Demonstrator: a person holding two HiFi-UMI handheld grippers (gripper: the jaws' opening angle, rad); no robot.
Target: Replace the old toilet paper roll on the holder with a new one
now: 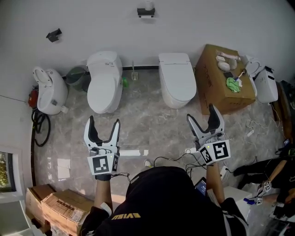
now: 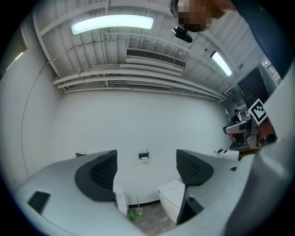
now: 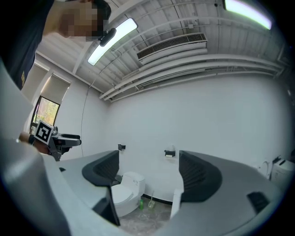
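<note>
My left claw [image 1: 103,123], my right claw [image 1: 201,114]: jaws wide apart, nothing between. Toilet paper holder [image 1: 145,11] on wall, well ahead of both.

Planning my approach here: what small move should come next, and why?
Probably step forward toward the wall holder: the left tongs and right tongs both stand open and empty, and the holder looks far out of reach.

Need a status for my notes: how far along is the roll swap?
Nothing looks done yet: the toilet paper holder hangs on the far wall, unreached. In hand: nothing; left hand-held gripper and right hand-held gripper are open, empty. Left: the whole swap.
</note>
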